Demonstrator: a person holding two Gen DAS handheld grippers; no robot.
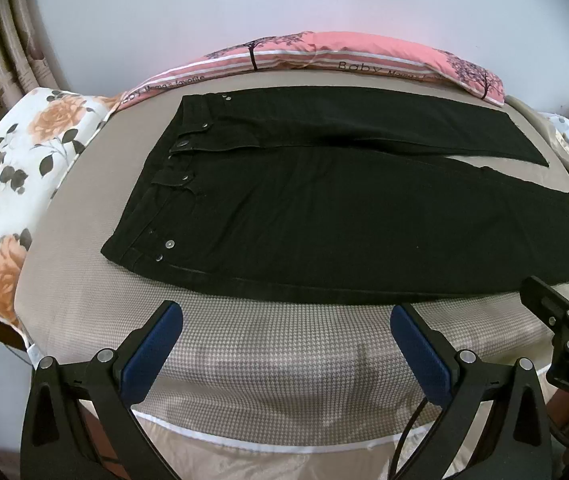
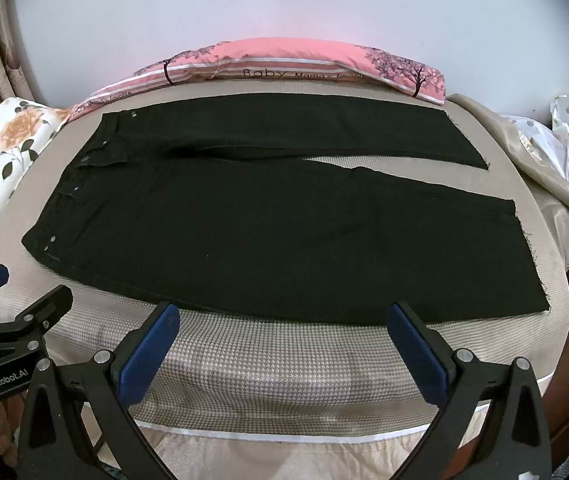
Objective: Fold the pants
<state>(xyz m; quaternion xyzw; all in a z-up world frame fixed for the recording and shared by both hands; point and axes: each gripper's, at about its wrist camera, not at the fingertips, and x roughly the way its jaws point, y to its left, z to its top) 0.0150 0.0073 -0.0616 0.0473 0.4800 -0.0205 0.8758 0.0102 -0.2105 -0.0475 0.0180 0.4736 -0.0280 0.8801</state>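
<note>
Black pants [image 1: 324, 208] lie flat on the bed, waistband to the left, both legs stretched to the right and slightly parted at the hems. They also show in the right wrist view [image 2: 284, 220]. My left gripper [image 1: 286, 312] is open and empty, just short of the near edge of the pants near the hip. My right gripper [image 2: 284, 312] is open and empty, just short of the near leg's edge. Each gripper shows at the side of the other's view: the right gripper [image 1: 556, 284], the left gripper [image 2: 24, 284].
The bed has a beige houndstooth cover [image 1: 284, 360]. A floral pillow [image 1: 16, 168] lies at the left, a pink quilt roll [image 1: 324, 56] along the far edge by the wall. Crumpled white and beige bedding [image 2: 564, 152] lies at the right.
</note>
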